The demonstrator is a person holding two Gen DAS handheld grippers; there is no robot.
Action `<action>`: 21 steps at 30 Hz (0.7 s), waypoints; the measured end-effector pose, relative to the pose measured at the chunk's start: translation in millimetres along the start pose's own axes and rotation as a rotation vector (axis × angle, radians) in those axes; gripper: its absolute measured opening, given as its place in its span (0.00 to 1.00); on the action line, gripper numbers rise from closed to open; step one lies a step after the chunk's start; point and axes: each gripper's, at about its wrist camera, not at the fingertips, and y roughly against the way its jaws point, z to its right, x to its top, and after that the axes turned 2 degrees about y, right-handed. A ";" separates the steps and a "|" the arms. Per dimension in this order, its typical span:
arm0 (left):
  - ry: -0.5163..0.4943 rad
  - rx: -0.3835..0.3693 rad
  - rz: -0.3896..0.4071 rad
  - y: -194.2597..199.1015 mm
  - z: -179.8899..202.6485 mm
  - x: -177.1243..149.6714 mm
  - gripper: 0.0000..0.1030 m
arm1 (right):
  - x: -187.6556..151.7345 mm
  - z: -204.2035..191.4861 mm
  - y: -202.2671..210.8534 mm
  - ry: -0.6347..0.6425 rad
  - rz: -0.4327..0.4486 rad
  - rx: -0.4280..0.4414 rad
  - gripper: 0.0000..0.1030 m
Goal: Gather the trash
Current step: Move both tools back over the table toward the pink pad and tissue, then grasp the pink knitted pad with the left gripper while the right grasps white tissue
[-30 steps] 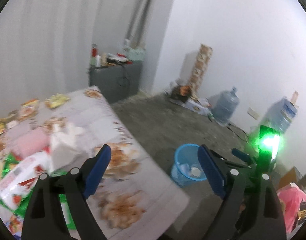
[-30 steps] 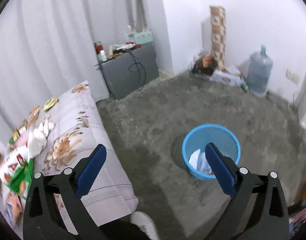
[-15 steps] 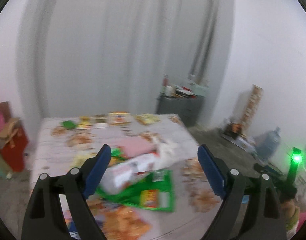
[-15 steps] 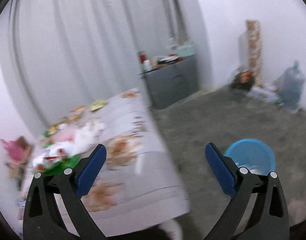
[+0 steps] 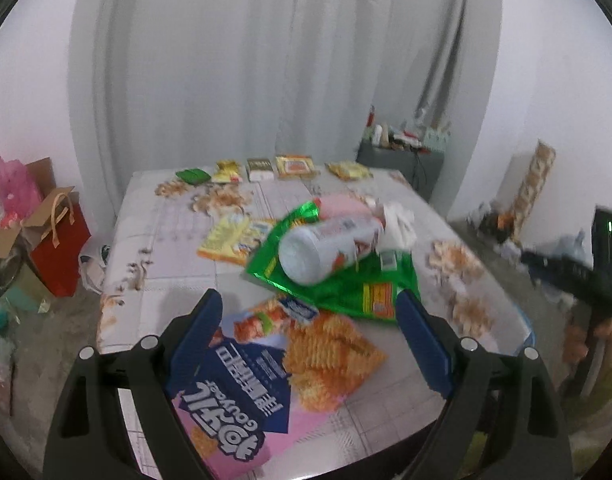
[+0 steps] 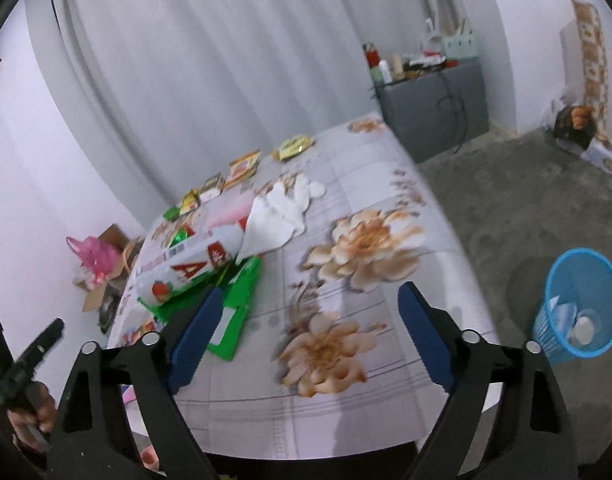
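Note:
Trash lies on a table with a flowered cloth [image 5: 174, 240]. A pink and blue snack bag [image 5: 242, 376] lies nearest, between the fingers of my open left gripper [image 5: 309, 340]. Behind it a green bag [image 5: 345, 280] carries a white bottle [image 5: 329, 248] on its side, with crumpled white tissue [image 5: 397, 224] beside it. My right gripper [image 6: 306, 336] is open and empty over the table's near edge, right of the green bag [image 6: 234, 300], bottle [image 6: 186, 264] and tissue [image 6: 278, 216]. The blue trash basket [image 6: 577, 304] stands on the floor at right.
Several small packets [image 5: 262, 168] line the table's far edge. A red paper bag [image 5: 58, 248] and pink bag [image 5: 14, 188] stand on the floor left of the table. A grey cabinet [image 6: 433, 108] stands by the curtain. The floor is grey carpet [image 6: 525, 200].
Both grippers have swung left from the floor and blue basket to face the table. The trash on the table is now close under the left gripper.

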 end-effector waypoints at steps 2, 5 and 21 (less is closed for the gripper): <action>-0.018 -0.012 -0.010 -5.7 8.2 -4.7 0.84 | -1.1 -3.6 -6.9 -0.006 -0.029 0.017 0.75; -0.059 -0.023 -0.002 -11.6 16.3 1.1 0.84 | -0.9 -4.2 -16.2 -0.021 -0.062 0.043 0.72; -0.315 -0.162 -0.042 -73.1 45.5 83.0 0.84 | 53.2 -1.2 -89.1 -0.110 -0.222 0.133 0.58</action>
